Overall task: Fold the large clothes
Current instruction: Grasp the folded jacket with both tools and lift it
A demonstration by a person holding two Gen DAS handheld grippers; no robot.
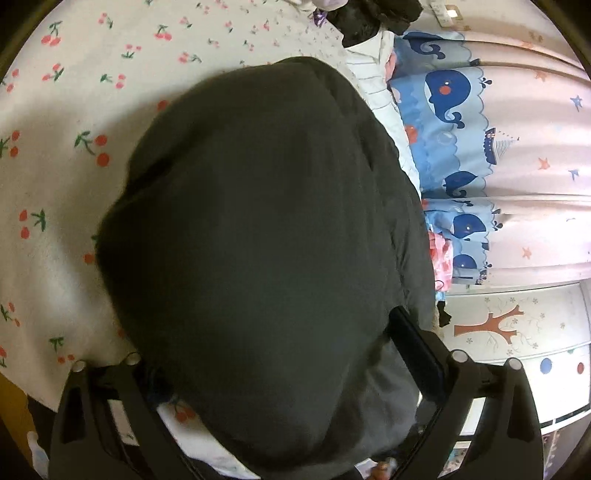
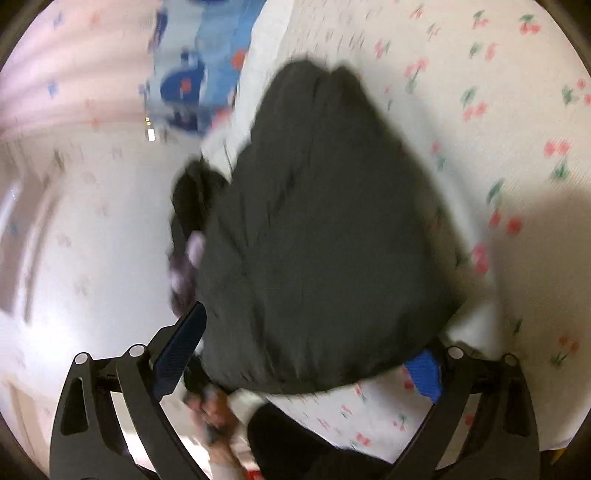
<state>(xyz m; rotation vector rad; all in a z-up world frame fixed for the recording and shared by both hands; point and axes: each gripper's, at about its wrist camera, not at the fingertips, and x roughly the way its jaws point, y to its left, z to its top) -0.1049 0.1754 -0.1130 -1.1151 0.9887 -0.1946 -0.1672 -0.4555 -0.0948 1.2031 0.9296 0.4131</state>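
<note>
Garment: a dark grey-black garment lies bunched in a rounded heap on the bed, filling the middle of both views.
Bed: a white sheet with red cherries runs under it, showing from 7 to 12 o'clock in the left wrist view and from 12 to 5 o'clock in the right.
Left claw: the left claw stands wide open, its fingers either side of the near end of the heap; the cloth bulges between them, and I cannot tell whether either pad touches it.
Right claw: the right claw is also spread wide, one pad bare at 8 o'clock, the other, blue, partly tucked under the garment's hem at 4 o'clock; nothing is pinched.
Left view only: sharp. A curtain with blue whales hangs at 2 o'clock, a white panel with a brown tree sits at 4 o'clock, and black and purple clothing is piled at 12 o'clock.
Right view only: blurred. A black and lilac bundle lies just beside the garment at 9 o'clock.
In the way: the heap hides the left claw's left pad and much of the sheet.
</note>
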